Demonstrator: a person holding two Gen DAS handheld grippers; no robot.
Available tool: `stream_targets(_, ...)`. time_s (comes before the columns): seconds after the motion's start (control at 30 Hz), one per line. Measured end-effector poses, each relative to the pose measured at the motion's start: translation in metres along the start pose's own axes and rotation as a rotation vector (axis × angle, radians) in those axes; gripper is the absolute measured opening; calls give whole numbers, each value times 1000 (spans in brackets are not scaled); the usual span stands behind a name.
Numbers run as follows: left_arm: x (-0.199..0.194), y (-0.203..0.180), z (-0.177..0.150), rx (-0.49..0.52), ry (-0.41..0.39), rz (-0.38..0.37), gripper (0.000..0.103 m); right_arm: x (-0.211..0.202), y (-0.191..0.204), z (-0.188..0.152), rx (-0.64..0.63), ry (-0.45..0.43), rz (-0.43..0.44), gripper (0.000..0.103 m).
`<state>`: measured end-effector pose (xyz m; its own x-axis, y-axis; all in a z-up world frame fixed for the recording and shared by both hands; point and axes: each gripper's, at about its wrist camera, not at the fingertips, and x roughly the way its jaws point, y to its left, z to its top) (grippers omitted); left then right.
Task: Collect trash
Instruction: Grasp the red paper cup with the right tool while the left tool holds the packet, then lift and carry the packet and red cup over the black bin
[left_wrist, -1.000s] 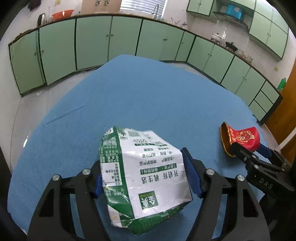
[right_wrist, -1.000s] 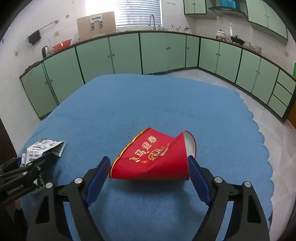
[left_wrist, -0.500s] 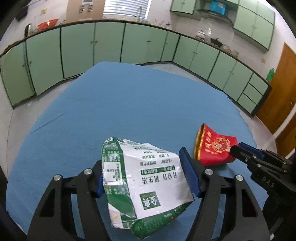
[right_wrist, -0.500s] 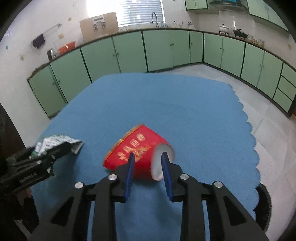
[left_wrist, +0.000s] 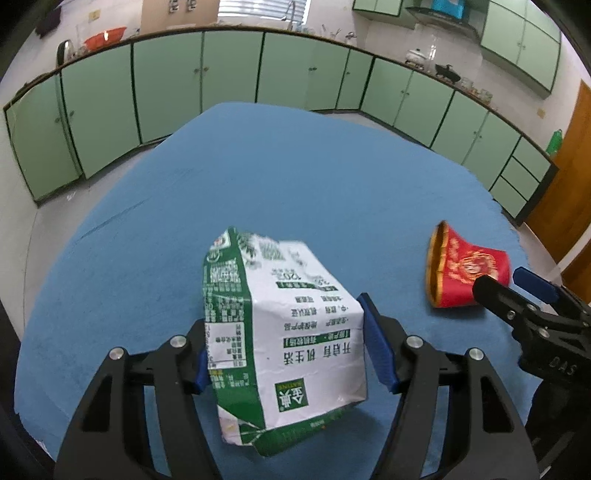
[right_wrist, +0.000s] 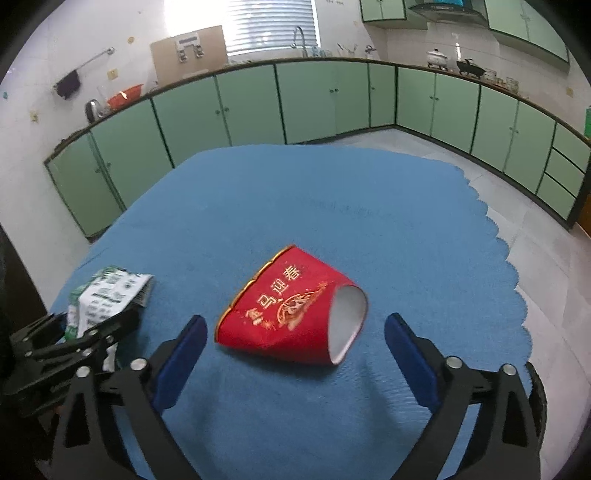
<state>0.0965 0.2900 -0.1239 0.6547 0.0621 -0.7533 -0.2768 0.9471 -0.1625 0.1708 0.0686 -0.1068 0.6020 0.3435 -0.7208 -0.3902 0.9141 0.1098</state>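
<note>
The room is lit evenly, mostly by daylight from the window with white horizontal blinds (right_wrist: 271, 26) behind the long row of pale green cabinet doors (right_wrist: 314, 99). In the right wrist view this window is overexposed and the wall beside it is washed out. Below the window, the blue cloth table cover (right_wrist: 332, 206) shows no glare, and the crushed red paper cup with gold print (right_wrist: 291, 314) throws only a thin, soft shadow on it. The flattened green and white paper carton (left_wrist: 280, 332) is slightly blurred at its far end. Both views bend the cabinets strongly, and the corners go black.
</note>
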Motion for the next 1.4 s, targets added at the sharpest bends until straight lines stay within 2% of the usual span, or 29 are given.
stream_targets(0.3,2,9,2,-14,2,-22,64,27,13,-2,-18,32,-95,96)
stream_targets(0.37,4,10,2,-19,8,-29,64,31,10,-3,-6,54,-65,93)
stream_targets(0.57,10,9,0,-10,15,-24,62,22,-2,-3,-28,44,4,86)
stream_targets(0.63,9,6,1,-18,14,-34,54,17,-5,-4,-31,40,22,84)
stream_targets(0.77,6,0,1,-10,1,-47,49,5,-9,-4,-50,25,50,83)
stream_targets(0.8,5,-2,1,-8,3,-62,23,0,-11,-4,-56,16,54,83)
stream_targets(0.83,6,-3,2,-12,11,-78,14,-3,-12,-5,-59,10,57,82)
stream_targets(0.93,8,-4,1,-10,31,-113,13,-15,-19,-6,-54,-6,71,82)
stream_targets(1.17,2,-4,4,-6,25,-105,16,-26,-29,-7,-39,-21,80,82)
stream_targets(1.27,-9,3,4,-10,5,-100,22,-25,-30,-11,-36,-17,84,82)
stream_targets(1.3,-14,6,3,-14,-1,-92,35,-25,-30,-11,-33,-17,88,82)
stream_targets(1.33,-19,11,2,-24,-6,-95,55,-25,-28,-11,-32,-17,88,82)
stream_targets(1.4,-25,18,-1,-39,-12,-85,64,-24,-27,-13,-34,-20,89,82)
